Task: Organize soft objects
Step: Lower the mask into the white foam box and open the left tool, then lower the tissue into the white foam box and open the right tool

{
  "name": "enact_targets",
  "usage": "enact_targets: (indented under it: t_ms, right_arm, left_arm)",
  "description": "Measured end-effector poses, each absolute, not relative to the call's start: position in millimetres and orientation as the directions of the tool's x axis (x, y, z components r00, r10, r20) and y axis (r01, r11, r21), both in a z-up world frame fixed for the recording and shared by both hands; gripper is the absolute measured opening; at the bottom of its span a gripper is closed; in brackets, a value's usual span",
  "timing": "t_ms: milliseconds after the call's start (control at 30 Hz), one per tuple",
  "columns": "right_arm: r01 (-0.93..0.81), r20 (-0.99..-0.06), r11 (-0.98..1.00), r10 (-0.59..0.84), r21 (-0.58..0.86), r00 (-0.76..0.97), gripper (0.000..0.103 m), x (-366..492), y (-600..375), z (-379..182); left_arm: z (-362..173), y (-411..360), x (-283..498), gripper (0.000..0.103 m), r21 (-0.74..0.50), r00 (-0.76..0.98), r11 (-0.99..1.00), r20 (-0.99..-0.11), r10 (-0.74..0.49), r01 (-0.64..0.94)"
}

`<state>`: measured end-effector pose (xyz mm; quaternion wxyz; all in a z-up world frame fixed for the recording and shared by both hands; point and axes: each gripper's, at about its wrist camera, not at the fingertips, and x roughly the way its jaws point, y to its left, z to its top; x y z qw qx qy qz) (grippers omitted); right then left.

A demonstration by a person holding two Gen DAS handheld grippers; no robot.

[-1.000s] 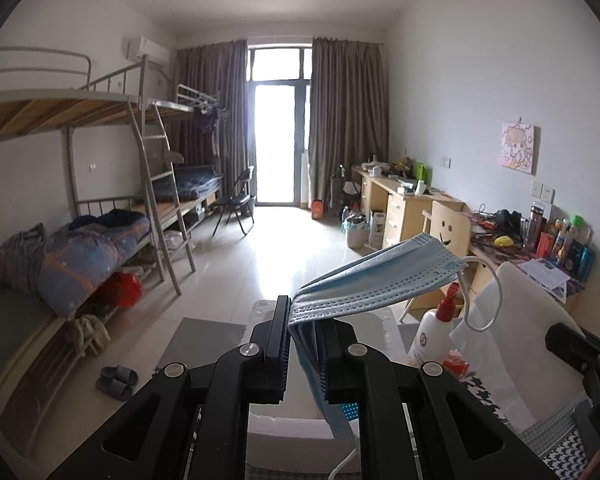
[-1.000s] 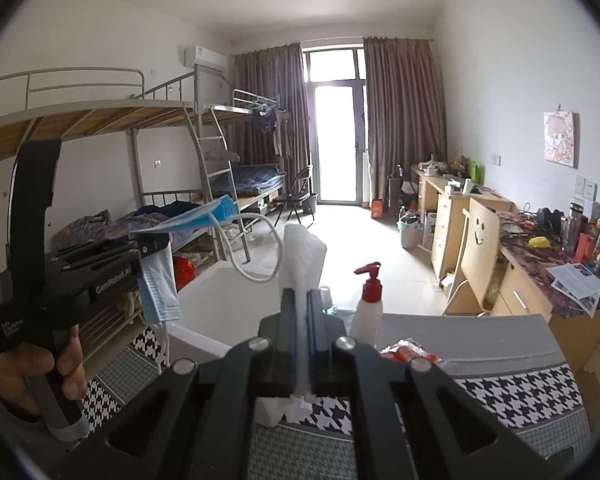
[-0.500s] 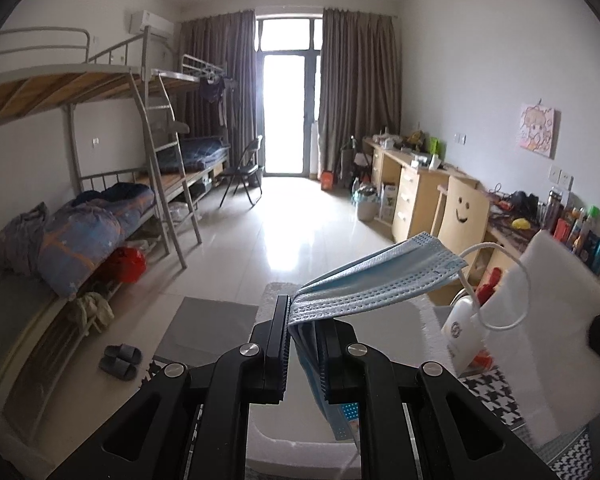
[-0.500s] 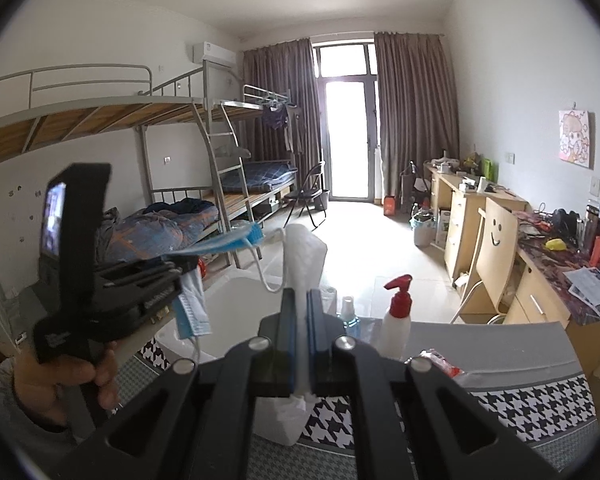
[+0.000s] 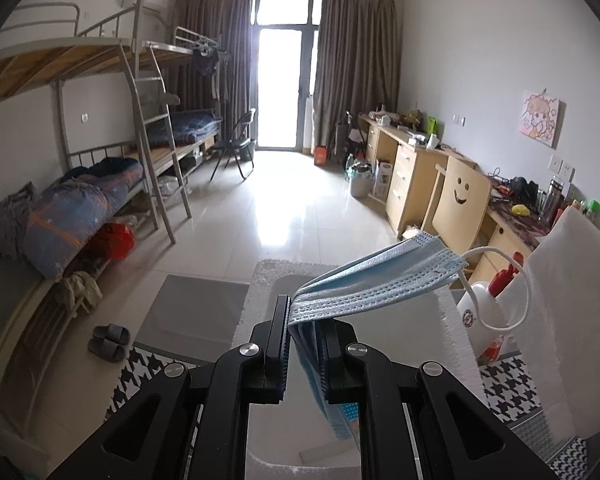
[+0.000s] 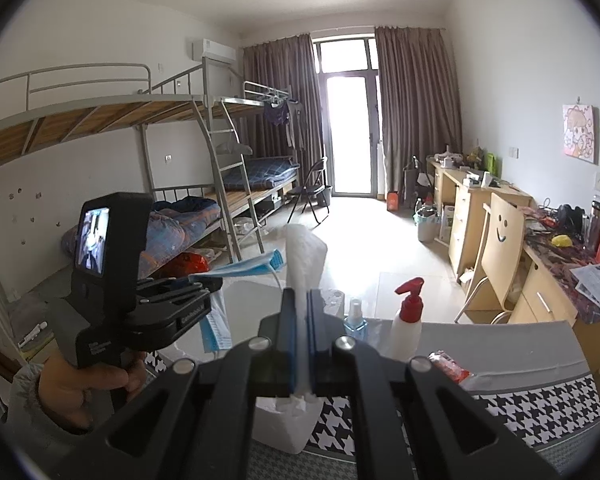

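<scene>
Over white foam box (image 5: 260, 280), at 6 o'clock of left wrist view: left gripper (image 5: 303, 344), jaws nearly closed, pinching blue face mask (image 5: 376, 284). Mask fanned out toward 2 o'clock, one end hanging down between the jaws, white ear loop (image 5: 512, 304) curling off at 3 o'clock. Just beyond that loop, white tissue (image 5: 568, 288) at 3 o'clock, with white pump bottle (image 5: 480, 308), red-topped, between tissue and box.

At 6 o'clock of right wrist view: right gripper (image 6: 301, 336), jaws fully closed on same tissue, sheet standing upright above the fingers and hanging ragged below. At 9 o'clock, left hand (image 6: 80, 388) around the other gripper's handle. Small blue bottle (image 6: 355, 320) beside pump bottle on grey table (image 6: 500, 340) over houndstooth cloth (image 6: 540, 408).
</scene>
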<state>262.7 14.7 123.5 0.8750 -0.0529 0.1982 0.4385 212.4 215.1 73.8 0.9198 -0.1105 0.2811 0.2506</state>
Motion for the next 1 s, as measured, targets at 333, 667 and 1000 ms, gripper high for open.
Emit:
enact_targets:
  t_ms: [333,667,1000]
  right_arm:
    - [-0.791,-0.414,0.607,0.741,0.076,0.528,0.007,267,27,119]
    - [-0.802,-0.419,0.593,0.747,0.071,0.516,0.007,269,40,119]
    - [-0.822,-0.429,0.566,0.76,0.067,0.488,0.007,267,56,119]
  left_arm:
    - [63,224,218,0.077,-0.045,0.686,0.844,-0.606,0.402,-0.534]
    - [77,221,192,0.098,-0.053,0.715,0.829,-0.539,0.446,-0.557]
    - [79,228,173,0.098,-0.05,0.705,0.806,-0.518,0.483,-0.589]
